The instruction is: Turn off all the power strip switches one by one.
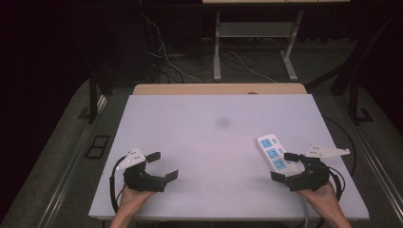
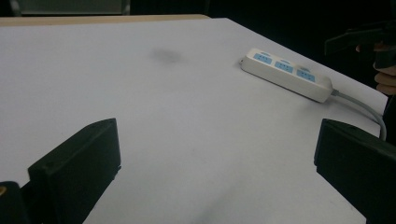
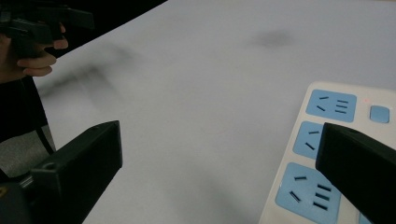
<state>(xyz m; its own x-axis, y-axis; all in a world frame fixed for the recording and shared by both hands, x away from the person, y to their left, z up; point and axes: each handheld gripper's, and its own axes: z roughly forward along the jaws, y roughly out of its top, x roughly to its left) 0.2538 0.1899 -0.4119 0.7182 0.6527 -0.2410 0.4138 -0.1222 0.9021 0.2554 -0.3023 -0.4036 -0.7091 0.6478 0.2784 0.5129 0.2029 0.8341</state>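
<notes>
A dark lab: bare white table (image 1: 209, 142), cables (image 1: 166, 57) trailing on floor.

Both grippers, left gripper (image 1: 163, 166) and right gripper (image 1: 283, 166), are black, with blocky fingers, grey plates, black cables.

White power strip (image 1: 273, 152) with blue sockets, black grippers, pale grey table (image 1: 209, 142) with a dark smudge (image 1: 223, 122)

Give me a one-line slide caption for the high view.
Two open handheld grippers, left gripper and right gripper, rest on a white table beside a power strip.
</notes>
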